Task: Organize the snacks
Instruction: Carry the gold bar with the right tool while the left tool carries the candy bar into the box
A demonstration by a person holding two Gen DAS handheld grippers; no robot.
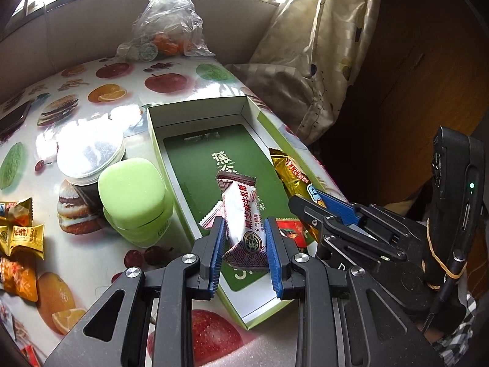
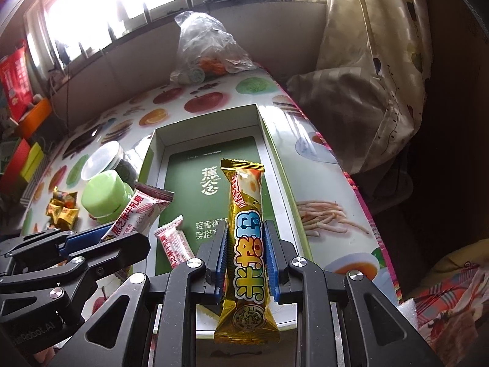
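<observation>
Snacks were being carried to the open box (image 1: 211, 113), which lay on the fruit-printed bench (image 1: 128, 91) in the middle of both views. In the left wrist view, the left gripper (image 1: 244, 244) was clenched on a white and maroon candy packet (image 1: 244, 220), holding it over the lower part of the box. In the right wrist view, the right gripper (image 2: 246, 257) was grasping a long golden snack bar (image 2: 246, 235) near its middle, also above the box. One small candy packet (image 2: 172, 241) already lay on the green card inside. More yellow packets (image 1: 26, 235) waited on the bench at the left edge of the left wrist view, beside a green jar (image 1: 134, 195). I judged that the placing step was in hand. The next move would call for lowering both packets close to the box floor and then releasing them, clear of the box walls and of each other
</observation>
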